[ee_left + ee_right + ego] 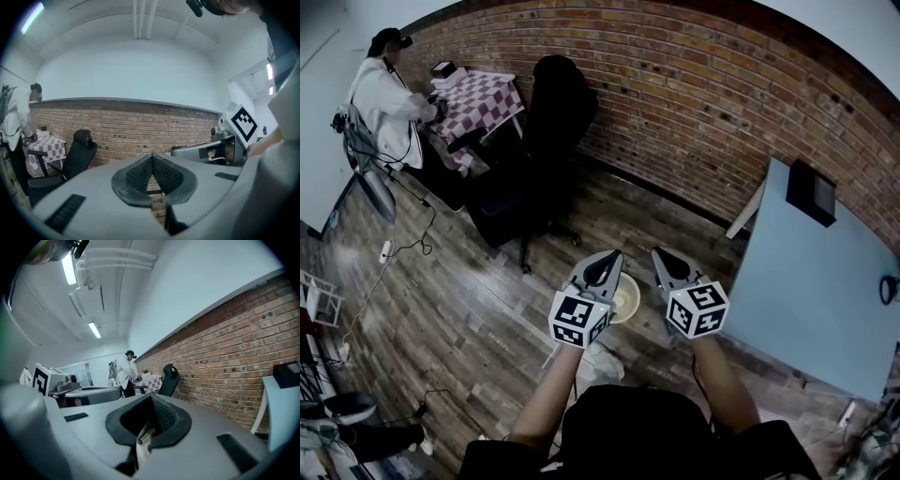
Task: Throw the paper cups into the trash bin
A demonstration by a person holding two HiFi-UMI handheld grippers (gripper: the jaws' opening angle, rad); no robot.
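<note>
In the head view both grippers are held up side by side over the wooden floor. My left gripper (pixel 605 267) (pixel 152 157) is shut, its ribbed pads meeting with nothing between them. My right gripper (pixel 667 262) (pixel 151 401) is shut on a thin white wall with red print, apparently the paper cup (pixel 142 441). From above, the cup (pixel 625 298) shows as a cream round mouth between the two grippers. I see no trash bin that I can tell for sure; a pale crumpled shape (pixel 600 361) lies on the floor below the left gripper.
A black office chair (pixel 553 122) stands ahead by the brick wall (pixel 694 84). A person in white (pixel 384 103) stands at a checkered table (pixel 483 98) far left. A light blue table (pixel 816 291) with a black box (pixel 811 192) is at the right. Cables and a fan (pixel 373 183) are left.
</note>
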